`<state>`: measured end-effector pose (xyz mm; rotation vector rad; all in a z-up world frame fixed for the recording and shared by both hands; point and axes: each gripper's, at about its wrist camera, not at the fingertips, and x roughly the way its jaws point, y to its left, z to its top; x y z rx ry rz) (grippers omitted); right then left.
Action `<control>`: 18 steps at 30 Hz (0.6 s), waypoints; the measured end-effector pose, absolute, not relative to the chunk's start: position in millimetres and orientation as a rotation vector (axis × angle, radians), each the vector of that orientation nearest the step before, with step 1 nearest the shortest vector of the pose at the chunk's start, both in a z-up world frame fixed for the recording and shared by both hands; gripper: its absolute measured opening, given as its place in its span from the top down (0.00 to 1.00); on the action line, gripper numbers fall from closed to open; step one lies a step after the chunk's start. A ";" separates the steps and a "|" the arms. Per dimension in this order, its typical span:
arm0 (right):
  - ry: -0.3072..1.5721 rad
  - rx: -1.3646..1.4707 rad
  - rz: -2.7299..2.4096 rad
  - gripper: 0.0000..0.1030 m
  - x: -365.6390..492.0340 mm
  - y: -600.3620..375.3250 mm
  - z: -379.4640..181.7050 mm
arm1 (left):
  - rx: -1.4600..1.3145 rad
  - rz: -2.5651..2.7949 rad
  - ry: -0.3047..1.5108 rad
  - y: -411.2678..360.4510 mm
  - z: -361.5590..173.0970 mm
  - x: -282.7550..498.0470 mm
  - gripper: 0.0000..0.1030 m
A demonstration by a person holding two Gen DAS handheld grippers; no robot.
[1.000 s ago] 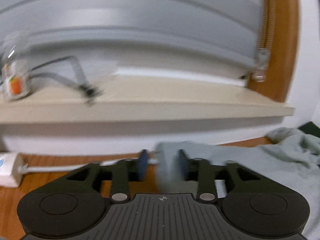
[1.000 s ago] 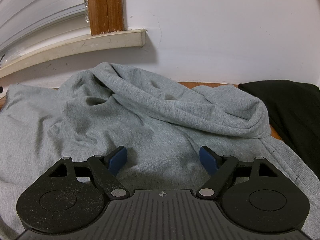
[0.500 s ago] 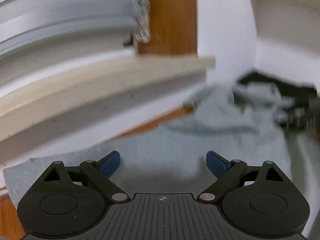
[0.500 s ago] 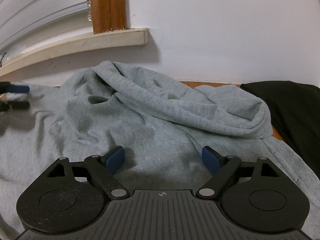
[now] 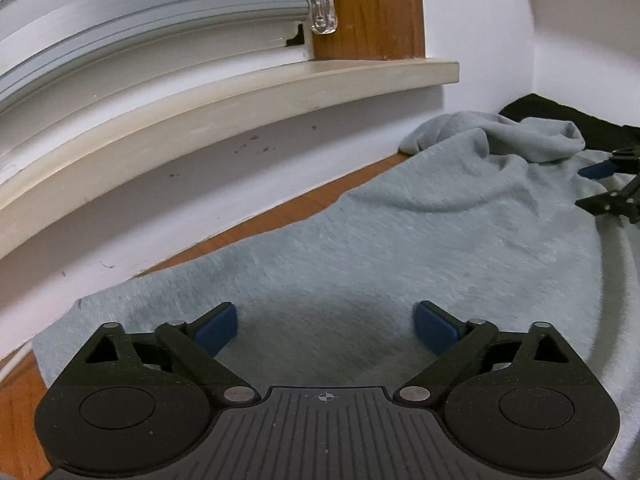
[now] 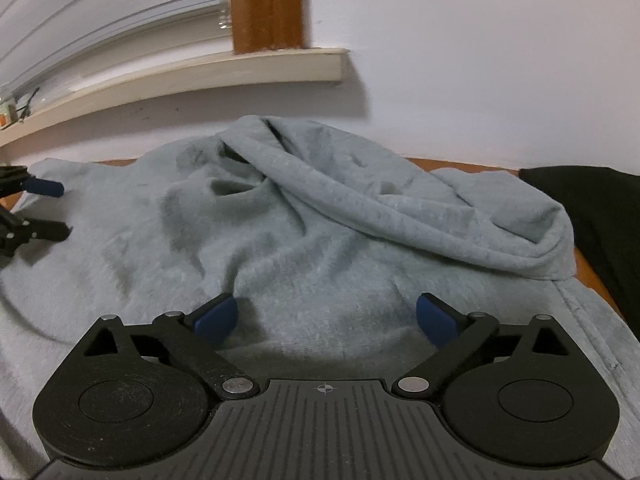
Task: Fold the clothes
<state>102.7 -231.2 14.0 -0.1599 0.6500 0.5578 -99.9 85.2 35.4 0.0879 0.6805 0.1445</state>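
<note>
A grey sweatshirt (image 5: 440,240) lies crumpled on the wooden table (image 5: 280,220), with a bunched fold (image 6: 400,208) toward the wall. My left gripper (image 5: 326,326) hovers over the garment's flat left end. Its jaws are opening wide, with only flat cloth below and nothing pinched. My right gripper (image 6: 326,320) sits over the garment's right part, below the fold. Its jaws are also opening, with nothing gripped between the blue pads. Each gripper shows in the other's view: the right gripper (image 5: 596,186) at the right edge, the left gripper (image 6: 48,210) at the left edge.
A black garment (image 6: 592,208) lies to the right of the grey one against the white wall. A cream window sill (image 5: 240,96) juts out above the table's back edge, with a wooden frame (image 5: 368,8) and blinds above it.
The left gripper let go of the grey cloth, spread wide and swung right over the garment, coming into the right wrist view. The right gripper's jaws widened a little; it stayed in place.
</note>
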 end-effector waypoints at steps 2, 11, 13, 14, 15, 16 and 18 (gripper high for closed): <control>0.647 -0.154 0.559 0.06 101.8 -232.0 14.9 | 0.109 0.145 0.672 83.0 39.1 -98.0 0.03; 0.486 -0.193 0.469 0.29 111.0 -247.4 41.2 | 0.039 0.080 0.536 75.6 54.4 -82.5 0.00; 0.466 -0.220 0.482 0.39 118.8 -243.2 48.8 | -0.005 0.068 0.559 79.2 49.2 -78.7 0.00; 0.460 -0.230 0.495 0.39 122.1 -238.5 51.9 | -0.022 0.068 0.586 81.5 47.8 -75.8 0.00; 0.455 -0.238 0.512 0.40 125.3 -232.8 54.8 | -0.039 0.068 0.596 84.3 47.0 -74.7 0.00; 0.453 -0.252 0.535 0.40 128.4 -224.4 57.6 | -0.057 0.068 0.606 87.1 46.2 -73.7 0.00; 0.463 -0.296 0.578 0.40 133.2 -204.7 60.1 | -0.080 0.072 0.615 90.7 45.2 -73.6 0.00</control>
